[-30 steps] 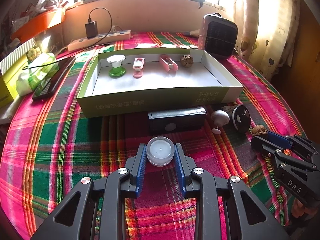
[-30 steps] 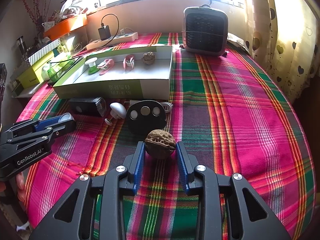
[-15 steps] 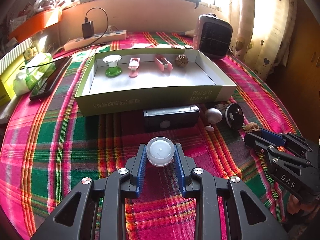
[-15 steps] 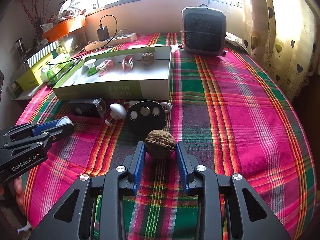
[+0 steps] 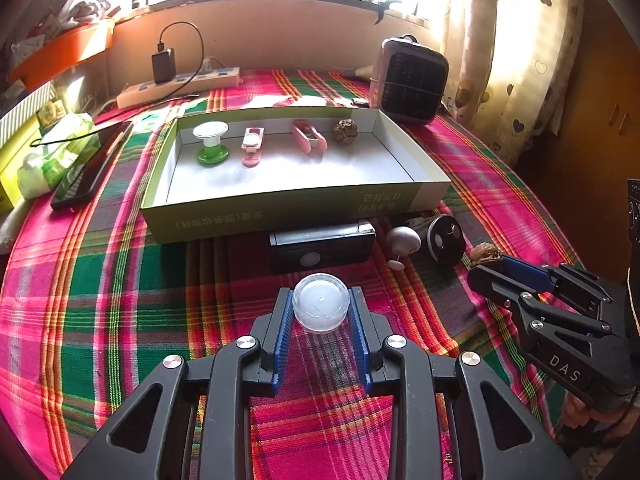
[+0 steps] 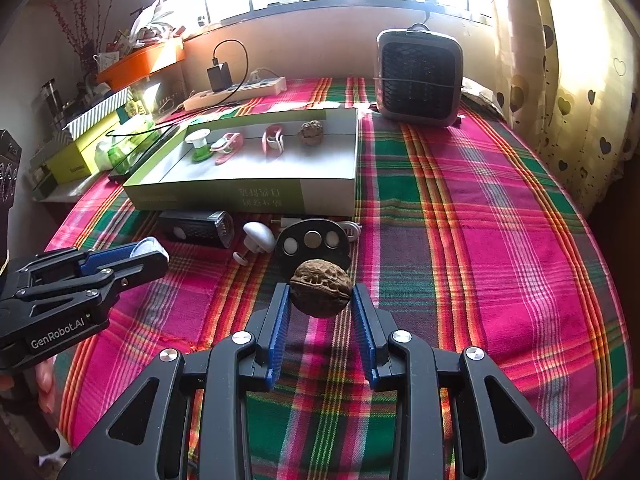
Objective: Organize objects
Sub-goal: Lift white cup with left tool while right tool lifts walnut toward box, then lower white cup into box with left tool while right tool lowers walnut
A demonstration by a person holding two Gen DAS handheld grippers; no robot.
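My left gripper [image 5: 320, 304] is shut on a small clear round jar with a white lid [image 5: 320, 307], held above the plaid cloth in front of the green box. My right gripper [image 6: 320, 296] is shut on a brown walnut [image 6: 321, 287], lifted off the cloth; it also shows in the left wrist view [image 5: 486, 253]. The open green box [image 5: 288, 216] holds a green-and-white spool [image 5: 211, 143], two pink clips [image 5: 252, 146] [image 5: 309, 140] and another walnut [image 5: 344, 131].
In front of the box lie a black rectangular device [image 5: 322, 242], a white mushroom-shaped knob [image 5: 403, 242] and a black round disc [image 5: 446, 240]. A small heater [image 6: 419, 76] stands at the back right, a power strip [image 5: 180, 88] at the back, a phone [image 5: 86, 172] at left.
Both grippers have risen and drawn back a little from the box, each keeping its object. The jar and walnut stay clamped.
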